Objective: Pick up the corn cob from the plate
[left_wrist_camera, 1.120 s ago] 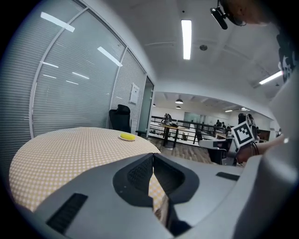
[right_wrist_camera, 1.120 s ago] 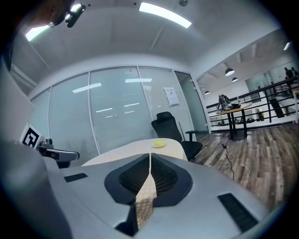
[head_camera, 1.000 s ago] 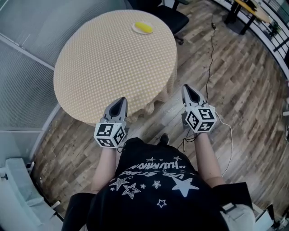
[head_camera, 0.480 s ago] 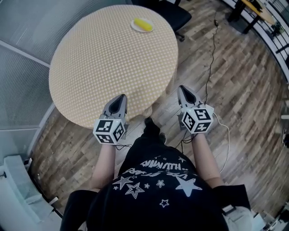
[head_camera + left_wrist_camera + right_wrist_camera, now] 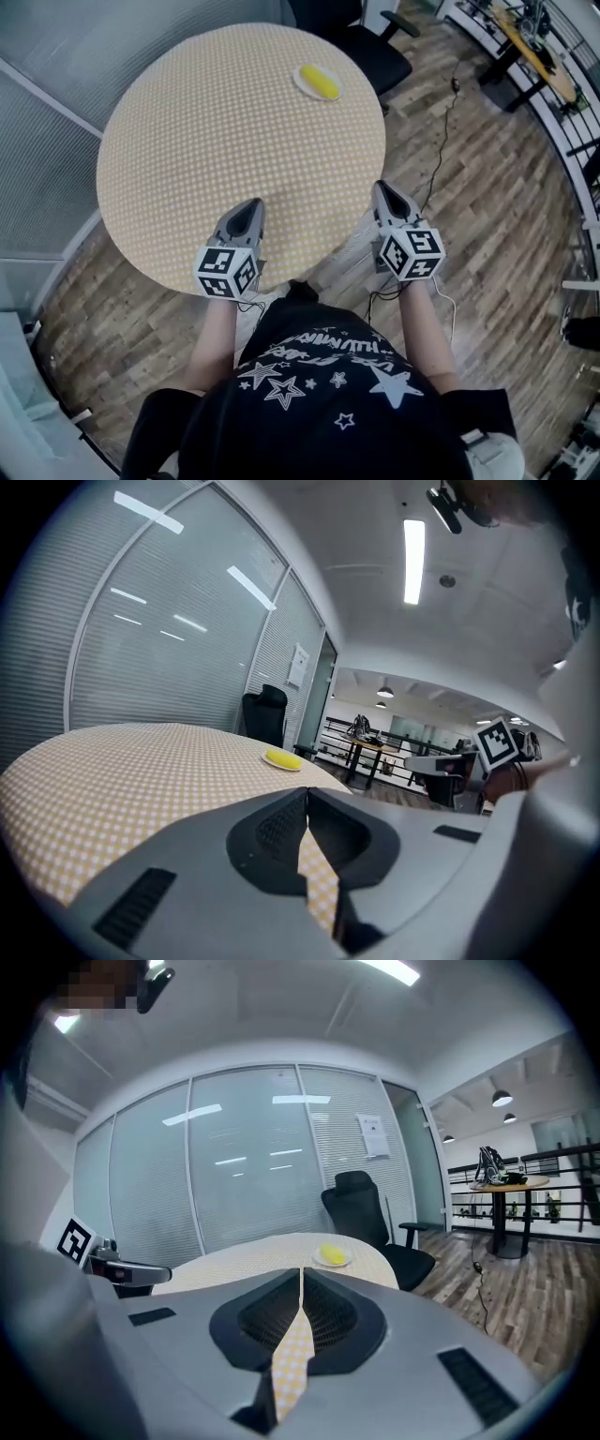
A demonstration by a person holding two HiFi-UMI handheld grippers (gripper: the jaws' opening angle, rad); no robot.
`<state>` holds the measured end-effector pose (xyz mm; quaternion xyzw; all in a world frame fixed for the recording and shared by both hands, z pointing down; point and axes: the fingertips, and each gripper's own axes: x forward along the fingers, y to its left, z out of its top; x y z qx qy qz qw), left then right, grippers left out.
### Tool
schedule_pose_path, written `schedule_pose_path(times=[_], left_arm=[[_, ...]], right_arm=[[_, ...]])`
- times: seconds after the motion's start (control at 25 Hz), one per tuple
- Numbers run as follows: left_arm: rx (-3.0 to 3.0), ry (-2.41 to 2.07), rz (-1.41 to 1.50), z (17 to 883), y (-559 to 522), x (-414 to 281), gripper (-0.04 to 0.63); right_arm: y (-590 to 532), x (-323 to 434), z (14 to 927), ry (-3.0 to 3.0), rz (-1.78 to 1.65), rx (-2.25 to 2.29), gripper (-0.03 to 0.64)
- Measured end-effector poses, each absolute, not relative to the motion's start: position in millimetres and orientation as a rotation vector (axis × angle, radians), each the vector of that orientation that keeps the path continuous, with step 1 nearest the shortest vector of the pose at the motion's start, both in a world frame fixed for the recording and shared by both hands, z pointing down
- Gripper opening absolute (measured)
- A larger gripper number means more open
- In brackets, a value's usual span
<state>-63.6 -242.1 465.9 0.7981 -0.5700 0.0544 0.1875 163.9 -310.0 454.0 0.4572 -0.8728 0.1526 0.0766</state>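
Yellow corn cob [image 5: 320,82] is seen far across the table [image 5: 206,141] from left gripper [image 5: 250,206] and right gripper [image 5: 383,187], both closed, empty.

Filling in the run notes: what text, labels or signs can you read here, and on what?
Shirt: lettering among stars, upside down, not legible.
Sheet on glass wall: print too small to read.
Left cube, right cube: square markers only, no words.
No other text shows.

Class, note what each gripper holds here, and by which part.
Nothing is held. The left gripper and right gripper are both shut and empty; the yellow corn cob lies on its white plate across the round checked table.
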Motion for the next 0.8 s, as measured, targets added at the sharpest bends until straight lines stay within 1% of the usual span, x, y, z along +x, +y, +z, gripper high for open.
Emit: schedule_pose_path(times=[0.2, 0.44, 0.8], left_arm=[[2.212, -1.628, 0.127, 470.4, -270.3, -94.8, 0.009], [2.265, -1.619, 0.107, 457.3, -293.5, -101.5, 0.009], [2.213, -1.698, 0.153, 460.4, -292.2, -114.5, 0.009]], right_arm=[[-344.3, 138.5, 447.4, -2.615, 0.417, 1.338, 0.029], [-366.7, 130.2, 445.5, -2.579, 0.384, 1.389, 0.031], [-408.9, 116.4, 453.6, -2.595, 0.406, 1.336, 0.031]])
